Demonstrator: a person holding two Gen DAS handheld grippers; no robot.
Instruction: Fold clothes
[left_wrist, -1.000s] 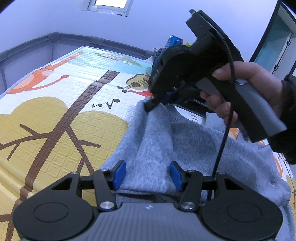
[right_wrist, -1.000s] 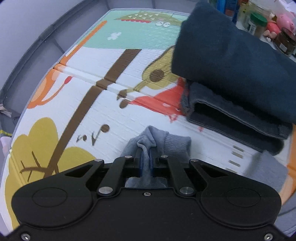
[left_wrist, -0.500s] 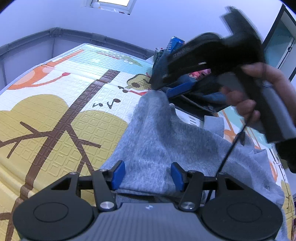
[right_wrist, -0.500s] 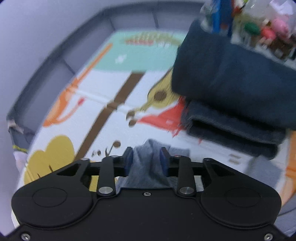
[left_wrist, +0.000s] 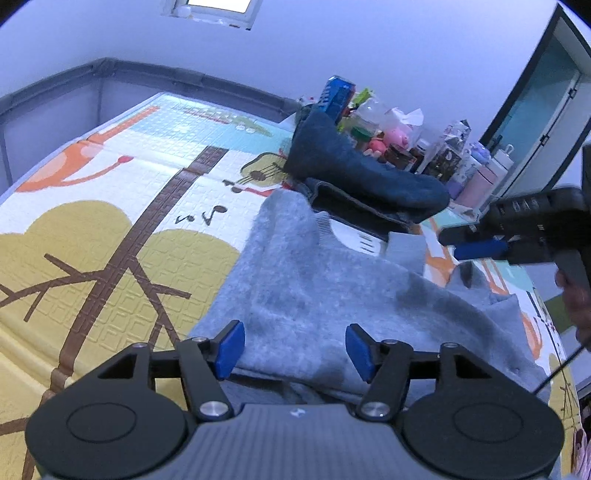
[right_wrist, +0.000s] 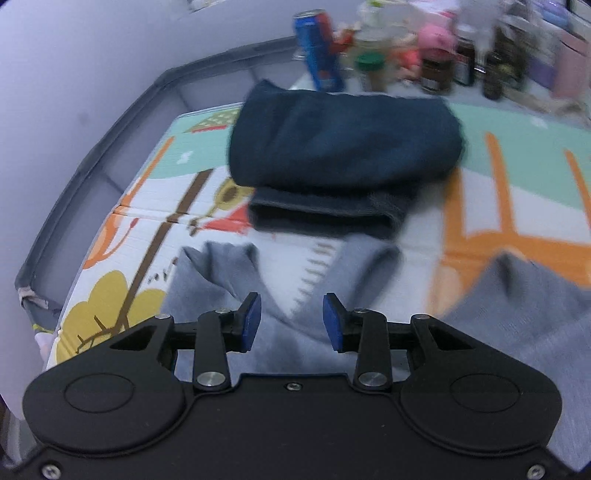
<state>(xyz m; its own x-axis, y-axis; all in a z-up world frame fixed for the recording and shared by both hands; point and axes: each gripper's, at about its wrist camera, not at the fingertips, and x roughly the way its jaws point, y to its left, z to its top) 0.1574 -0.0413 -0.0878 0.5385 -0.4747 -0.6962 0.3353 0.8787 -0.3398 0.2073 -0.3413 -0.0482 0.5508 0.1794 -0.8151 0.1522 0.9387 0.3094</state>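
Nearest you, your left gripper (left_wrist: 291, 349) has just been widening its jaws, and the grey sweater (left_wrist: 332, 295) lies between the blue pads without either pad pressing it. That edge is loose now. If you lift or swing the left hand away with a pad brushing the knit, you could drag the fresh fold open again.

Your right gripper (right_wrist: 291, 325) is also parted, with nothing clamped; the cloth only lies below its pads. Its view is blurred, so judge your next reach carefully: a fast return may snag the raised ridge of the sweater, which stands up in soft humps rather than lying flat. That ridge looks unsettled and may slump sideways, leaving the fold crooked.

The sweater sits on the play mat (left_wrist: 110, 229), spread from the near edge toward the middle, with 1 cuff (left_wrist: 404, 245) lying toward the right and just beside the stack of dark folded clothes (left_wrist: 362, 184). Pressing or pulling the grey cloth farther away could push into that stack and topple its upper piece.

Farthest off, jars and a blue can (right_wrist: 319, 51) crowd the edge behind the stack. A wide sweep of the right hand there risks knocking them over.
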